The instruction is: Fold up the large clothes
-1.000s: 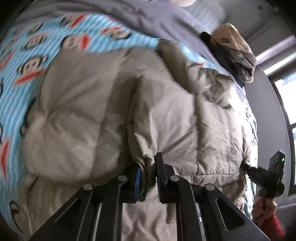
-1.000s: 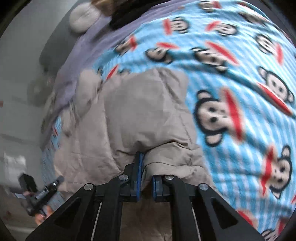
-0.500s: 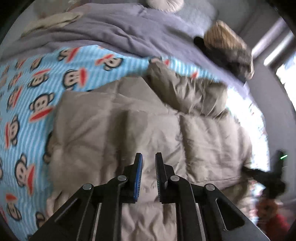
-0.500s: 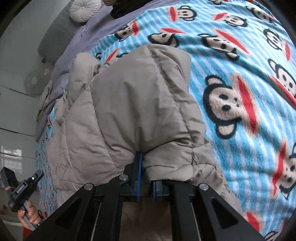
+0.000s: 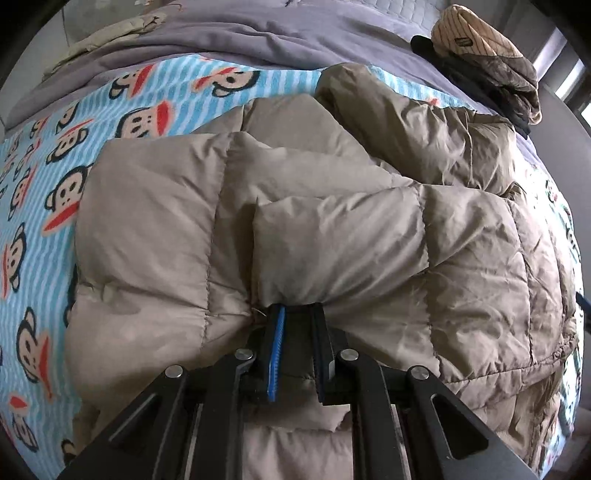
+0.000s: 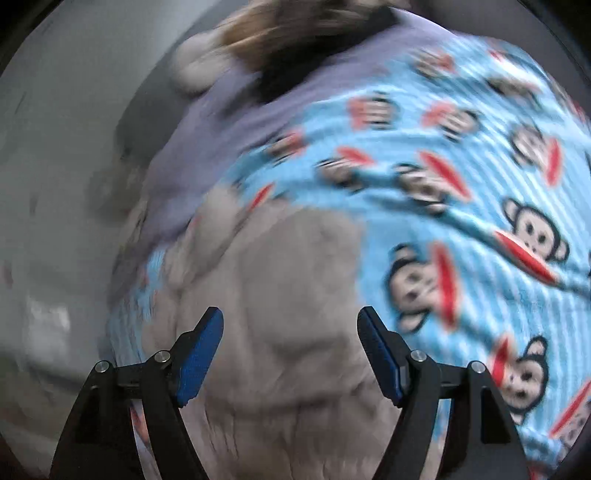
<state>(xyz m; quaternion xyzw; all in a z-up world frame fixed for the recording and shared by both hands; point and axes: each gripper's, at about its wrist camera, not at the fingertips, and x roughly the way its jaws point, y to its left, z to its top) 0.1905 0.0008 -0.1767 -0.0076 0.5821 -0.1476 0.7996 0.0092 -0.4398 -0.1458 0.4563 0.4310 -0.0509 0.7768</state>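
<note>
A large beige puffer jacket (image 5: 332,229) lies folded on the blue monkey-print blanket (image 5: 48,206). In the left wrist view my left gripper (image 5: 297,314) points steeply down. Its narrow jaws are shut on a puffy folded edge of the jacket, and the fabric gathers at the tips. The right wrist view is blurred by motion. There my right gripper (image 6: 290,321) hangs above the jacket (image 6: 280,280) with its jaws opening wide. Nothing is between its blue pads (image 6: 199,350).
A purple sheet (image 5: 258,33) covers the far part of the bed. A pile of dark and striped clothes (image 5: 487,59) sits at the back right, and a beige garment (image 5: 107,33) at the back left. The blanket (image 6: 461,206) spreads to the right of the jacket.
My right gripper has let go of the jacket fold, opened wide and pulled away. The jacket has settled flat, folded over. My left gripper has tilted down onto the fold. The other gripper has left the left view.
</note>
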